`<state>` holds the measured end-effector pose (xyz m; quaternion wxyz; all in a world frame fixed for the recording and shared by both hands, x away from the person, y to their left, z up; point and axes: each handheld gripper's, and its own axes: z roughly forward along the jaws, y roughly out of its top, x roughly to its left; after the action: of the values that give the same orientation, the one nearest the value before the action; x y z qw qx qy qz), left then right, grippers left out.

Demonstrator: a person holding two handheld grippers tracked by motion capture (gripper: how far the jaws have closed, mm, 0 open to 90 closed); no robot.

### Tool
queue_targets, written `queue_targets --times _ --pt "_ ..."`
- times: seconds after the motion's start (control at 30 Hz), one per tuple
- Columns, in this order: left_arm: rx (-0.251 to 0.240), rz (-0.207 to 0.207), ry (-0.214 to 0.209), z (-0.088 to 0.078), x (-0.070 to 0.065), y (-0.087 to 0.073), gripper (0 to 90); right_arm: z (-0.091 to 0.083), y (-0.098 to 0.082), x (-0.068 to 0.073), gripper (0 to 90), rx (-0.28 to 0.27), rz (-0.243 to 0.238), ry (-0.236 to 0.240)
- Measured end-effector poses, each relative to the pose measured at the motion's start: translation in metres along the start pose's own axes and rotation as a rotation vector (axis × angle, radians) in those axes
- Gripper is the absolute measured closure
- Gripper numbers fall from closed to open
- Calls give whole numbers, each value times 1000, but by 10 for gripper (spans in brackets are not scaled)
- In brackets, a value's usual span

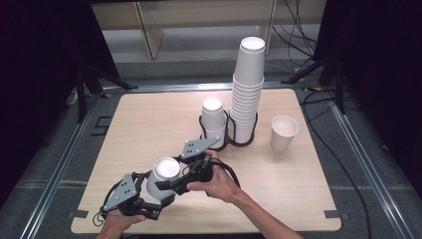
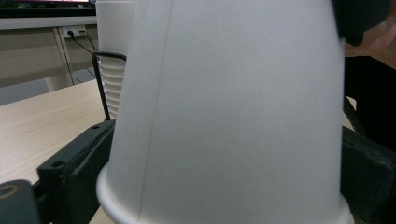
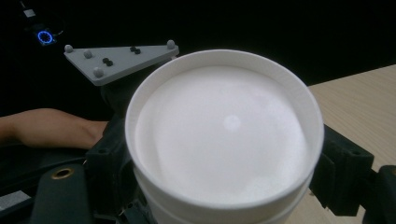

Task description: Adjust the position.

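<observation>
Holding the inverted cups [image 1: 163,178] near the table's [image 1: 149,119] front edge, our left tongs [image 1: 160,198] flanked the lower rim while our right tongs [image 1: 166,185] clasped the upper cup [image 3: 224,135], needing a straight upward pull.

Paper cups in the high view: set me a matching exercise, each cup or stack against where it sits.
Things:
1. tall stack
2. short stack
3. upright single cup
4. upside-down cup

Places:
A. between the left tool and the right tool, near the front of the table
B. alone on the table, right of the black wire holder
C. in the holder's right ring
D. in the holder's left ring

Pairs: 1-C, 2-D, 3-B, 4-A
</observation>
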<state>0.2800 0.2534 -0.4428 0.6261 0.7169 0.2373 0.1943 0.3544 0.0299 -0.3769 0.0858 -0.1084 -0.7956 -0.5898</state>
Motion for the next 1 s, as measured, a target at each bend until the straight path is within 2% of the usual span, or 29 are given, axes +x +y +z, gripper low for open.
queue_targets --times 0.1,0.17,0.2,0.27,0.3,0.4,0.43,0.53,0.57,0.67,0.77,0.87,0.9,0.93,1.0 --pt "15 21 -4 -2 2 1 65 -2 -1 -1 219 1 8 10" --pt "18 29 -13 -2 1 2 73 -2 -1 -4 219 -6 -12 19" --pt "34 37 -14 -3 1 2 75 -3 -2 -4 219 -4 -5 24" --pt "42 46 -24 -4 2 2 81 -4 -2 -5 219 11 -16 24" --pt "33 49 -33 -3 2 2 83 -4 -3 -5 219 16 -7 28" --pt "61 63 -38 -4 2 2 90 -5 -4 -5 219 30 -7 35" --pt "44 56 -46 -3 2 1 92 -5 -4 -5 220 34 -4 40" --pt "69 62 -38 -4 2 2 102 -5 -4 -5 220 42 -12 30" --pt "48 57 -46 -3 2 1 107 -5 -4 -5 220 44 -13 31" --pt "66 62 -38 -5 2 3 122 -6 -4 -6 220 38 5 43" --pt "72 65 -41 -5 2 3 128 -7 -4 -7 217 40 -7 38" --pt "81 65 -42 -5 3 3 131 -7 -4 -8 210 44 7 42" --pt "68 59 -47 -3 2 3 132 -7 -4 -7 209 53 7 39" --pt "96 68 -43 -4 1 3 135 -8 -3 -6 204 69 4 39" --pt "105 62 -56 -2 1 1 139 -9 -2 -6 170 89 -35 13"
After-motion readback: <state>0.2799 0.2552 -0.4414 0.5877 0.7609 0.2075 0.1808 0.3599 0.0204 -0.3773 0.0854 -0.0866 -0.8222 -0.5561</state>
